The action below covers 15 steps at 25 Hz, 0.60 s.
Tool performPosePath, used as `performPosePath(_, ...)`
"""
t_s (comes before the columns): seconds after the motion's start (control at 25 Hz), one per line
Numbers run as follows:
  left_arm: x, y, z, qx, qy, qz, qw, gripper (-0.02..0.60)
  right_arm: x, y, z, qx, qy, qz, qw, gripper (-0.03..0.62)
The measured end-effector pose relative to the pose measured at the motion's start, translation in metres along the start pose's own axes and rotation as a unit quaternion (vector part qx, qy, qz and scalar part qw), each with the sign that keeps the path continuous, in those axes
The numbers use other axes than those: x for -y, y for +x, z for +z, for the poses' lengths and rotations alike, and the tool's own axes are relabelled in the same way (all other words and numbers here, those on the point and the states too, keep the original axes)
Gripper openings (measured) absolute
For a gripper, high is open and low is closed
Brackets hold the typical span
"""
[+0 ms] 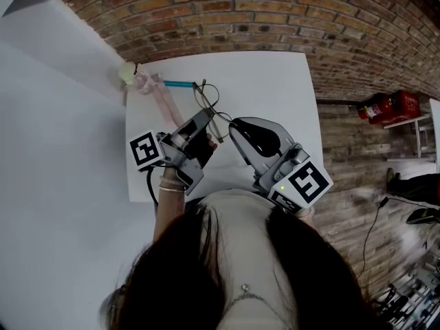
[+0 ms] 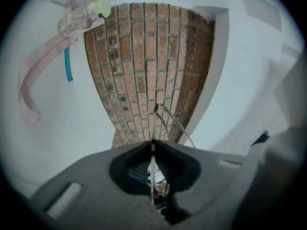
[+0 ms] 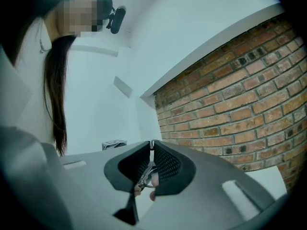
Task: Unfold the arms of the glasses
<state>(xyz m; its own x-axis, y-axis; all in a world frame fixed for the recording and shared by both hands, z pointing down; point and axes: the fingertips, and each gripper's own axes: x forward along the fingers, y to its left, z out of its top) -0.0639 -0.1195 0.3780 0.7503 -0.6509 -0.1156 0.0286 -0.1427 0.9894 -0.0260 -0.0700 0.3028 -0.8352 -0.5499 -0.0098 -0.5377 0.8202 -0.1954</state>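
The thin wire-framed glasses are held above the white table, between the two grippers. My left gripper is shut on one thin wire part of them. In the left gripper view that wire runs up out of the closed jaws of the left gripper, and a second wire curves off to the right. My right gripper meets the glasses from the right. In its own view the right gripper has its jaws closed on a thin metal piece of the frame.
At the table's far left corner lie a pink strap with a pale yellow-green cap and a blue tube. A brick wall lies beyond the table. A red fire extinguisher stands on the floor at the right.
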Motion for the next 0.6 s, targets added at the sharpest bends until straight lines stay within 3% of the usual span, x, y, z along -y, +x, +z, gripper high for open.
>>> performPosePath(0.6,-0.001,0.006,-0.013,-0.015,0.007,0.015,0.9997,0.023,0.009,-0.008,0.021,0.023,-0.006,-0.015,1.0,0.031)
